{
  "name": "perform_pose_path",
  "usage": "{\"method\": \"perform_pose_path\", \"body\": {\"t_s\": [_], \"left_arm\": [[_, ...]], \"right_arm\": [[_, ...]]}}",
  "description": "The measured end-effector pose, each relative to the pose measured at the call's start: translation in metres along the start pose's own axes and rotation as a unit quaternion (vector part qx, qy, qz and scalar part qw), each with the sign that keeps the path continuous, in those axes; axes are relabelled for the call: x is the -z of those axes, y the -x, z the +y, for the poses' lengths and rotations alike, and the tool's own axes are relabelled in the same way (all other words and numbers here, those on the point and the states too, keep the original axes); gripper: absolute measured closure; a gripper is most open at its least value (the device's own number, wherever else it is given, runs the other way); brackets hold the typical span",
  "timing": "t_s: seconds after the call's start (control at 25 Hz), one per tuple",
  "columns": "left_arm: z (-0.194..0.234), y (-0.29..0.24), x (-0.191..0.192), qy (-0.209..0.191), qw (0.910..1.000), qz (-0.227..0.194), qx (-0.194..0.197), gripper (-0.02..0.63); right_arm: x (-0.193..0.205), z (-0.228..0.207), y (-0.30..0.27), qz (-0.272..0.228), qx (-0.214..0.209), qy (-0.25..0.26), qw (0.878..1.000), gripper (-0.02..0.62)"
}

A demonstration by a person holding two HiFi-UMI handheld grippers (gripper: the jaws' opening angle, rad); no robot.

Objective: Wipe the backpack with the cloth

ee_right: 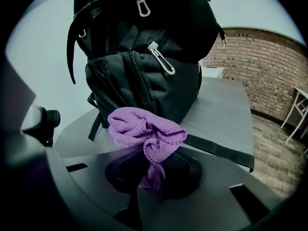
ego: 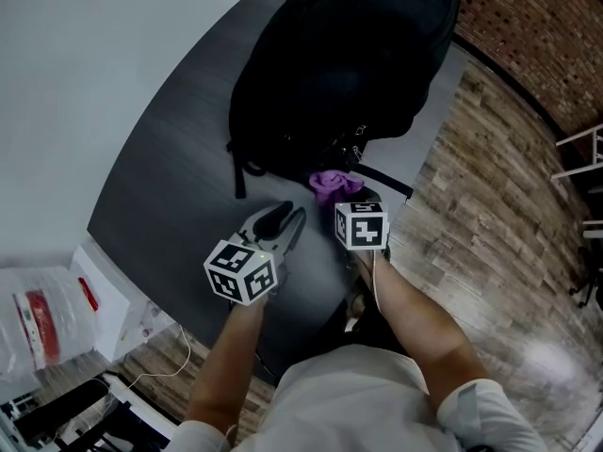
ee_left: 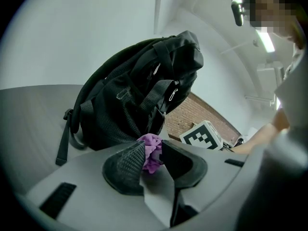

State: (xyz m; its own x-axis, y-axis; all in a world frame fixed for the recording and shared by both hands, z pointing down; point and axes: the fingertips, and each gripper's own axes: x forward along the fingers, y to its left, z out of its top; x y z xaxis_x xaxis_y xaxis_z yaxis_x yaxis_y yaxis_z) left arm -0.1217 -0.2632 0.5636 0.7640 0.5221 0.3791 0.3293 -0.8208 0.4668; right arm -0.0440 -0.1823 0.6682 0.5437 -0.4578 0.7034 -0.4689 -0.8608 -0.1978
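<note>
Your right hand-held gripper [ee_right: 153,162] had its jaws pressed together on a crumpled purple microfibre cloth [ee_right: 144,129], pinching a lower fold so that most of the cloth bunched up above the jaw tips. That bunch sat just in front of the lower pocket of the black fabric backpack [ee_right: 144,57], below its zip pulls and metal clips; whether cloth and fabric were actually touching could not be told.

Your left hand-held gripper [ee_left: 153,153] hovered just beside the right one with its jaws spread and nothing between them, pointing at the same lower part of the bag.

Further out, the backpack lay on the dark grey bench [ego: 179,186], with a flat black webbing strap [ee_right: 216,150] trailing across the surface towards the edge.

By the look of it, you were at the start of a wiping stroke. The next move called for pressing the bunched cloth onto the fabric and sweeping it across, perhaps steadying the bag with the free left one.
</note>
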Motion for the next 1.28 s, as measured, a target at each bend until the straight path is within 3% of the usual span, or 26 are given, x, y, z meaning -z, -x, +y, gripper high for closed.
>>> {"method": "perform_pose_path", "body": {"t_s": [0.56, 0.88, 1.28], "left_arm": [[-0.016, -0.030, -0.001, 0.000, 0.9999, 0.009, 0.006, 0.517], [-0.034, -0.049, -0.005, -0.006, 0.9997, 0.012, 0.021, 0.516], [-0.063, -0.058, -0.011, -0.024, 0.9982, 0.012, 0.054, 0.517]], "right_arm": [[-0.004, -0.039, 0.008, -0.001, 0.007, 0.002, 1.000, 0.516], [-0.024, -0.101, 0.026, -0.024, 0.060, -0.026, 0.998, 0.517], [-0.035, -0.163, 0.088, -0.065, 0.107, -0.053, 0.991, 0.516]]}}
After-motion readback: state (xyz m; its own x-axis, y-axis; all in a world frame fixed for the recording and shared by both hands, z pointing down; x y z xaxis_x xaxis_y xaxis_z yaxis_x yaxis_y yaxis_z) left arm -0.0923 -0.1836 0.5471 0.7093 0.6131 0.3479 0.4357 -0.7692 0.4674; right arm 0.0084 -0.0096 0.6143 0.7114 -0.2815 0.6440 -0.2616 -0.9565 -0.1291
